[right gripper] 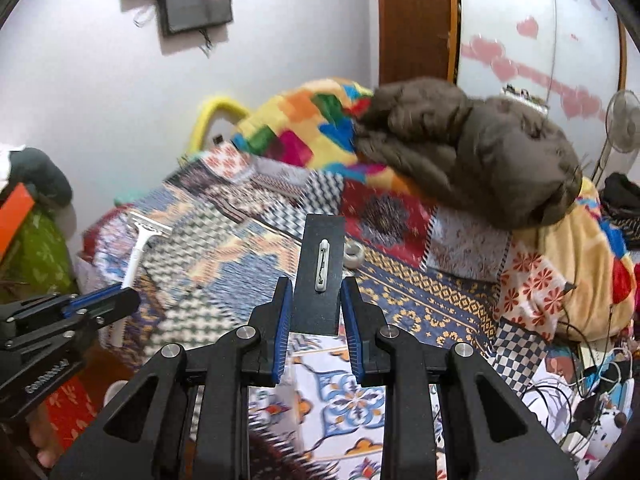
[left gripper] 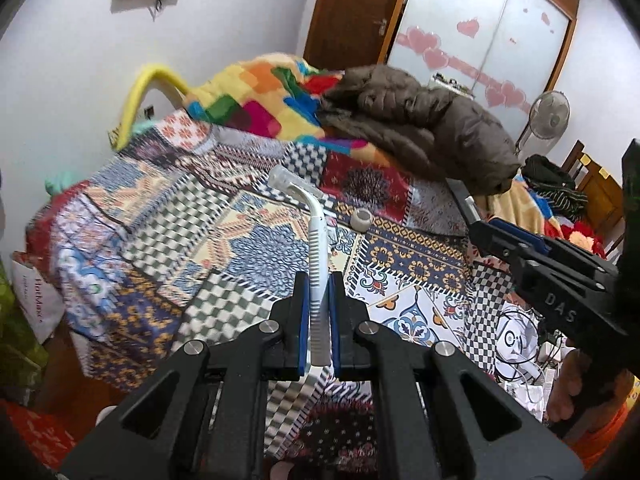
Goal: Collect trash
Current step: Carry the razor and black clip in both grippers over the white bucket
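One bed is seen, spread with one patchwork cover, and one brown jacket is piled at its far end. Two grippers are raised above it: one razor is clamped by the left gripper, one black card by the right gripper. One tape roll is left on the cover.

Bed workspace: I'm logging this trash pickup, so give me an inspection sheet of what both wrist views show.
Surface: patchwork bedspread on a bed.
Job's things: white disposable razor held upright; flat black packet; tape roll lying on the spread.
Clutter: brown jacket, multicoloured blanket.
Grippers: left gripper shut on razor; right gripper shut on packet.
Cables: tangled wires right of the bed.
Surroundings: wooden door, standing fan, wall screen.
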